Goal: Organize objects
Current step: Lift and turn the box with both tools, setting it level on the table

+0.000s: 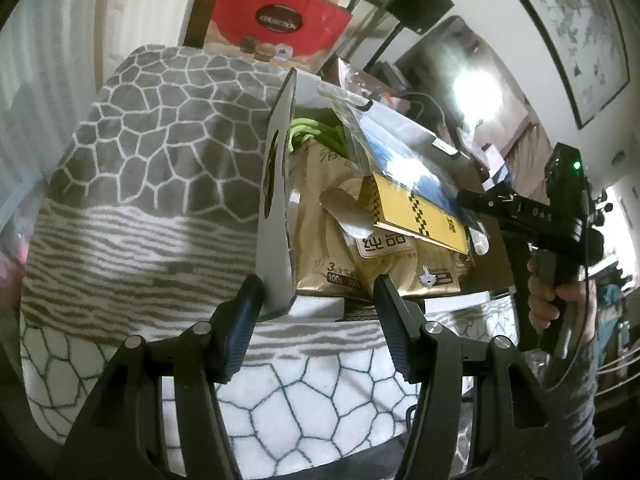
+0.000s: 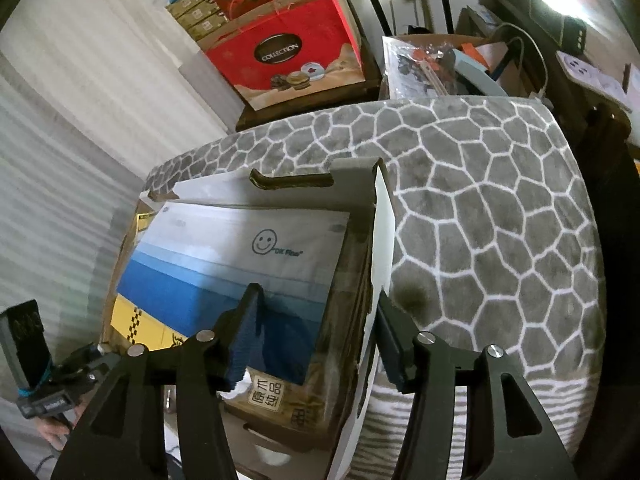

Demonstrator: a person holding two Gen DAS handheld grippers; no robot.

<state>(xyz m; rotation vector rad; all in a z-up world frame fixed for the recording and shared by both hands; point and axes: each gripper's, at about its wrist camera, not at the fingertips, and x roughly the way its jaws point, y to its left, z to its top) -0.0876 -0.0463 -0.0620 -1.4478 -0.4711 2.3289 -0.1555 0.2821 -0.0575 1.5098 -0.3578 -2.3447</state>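
An open white cardboard box (image 1: 276, 200) sits on a grey and white patterned blanket (image 1: 160, 152). Inside lie gold tissue packs (image 1: 384, 264), a yellow booklet (image 1: 420, 212) and a blue and white plastic bag (image 2: 240, 264). My left gripper (image 1: 318, 304) is open, its fingers (image 1: 244, 320) straddling the box's near corner. My right gripper (image 2: 316, 328) is open above the box (image 2: 382, 240), with the box's right wall between its fingers (image 2: 246, 328). The right gripper also shows in the left wrist view (image 1: 472, 200) at the box's far side.
A red gift bag (image 2: 288, 52) and stacked boxes (image 2: 192, 8) stand behind the blanket. A cluttered carton (image 2: 436, 60) with cables and a power strip (image 2: 588, 68) lie at the back right. A framed picture (image 1: 572, 36) hangs on the wall.
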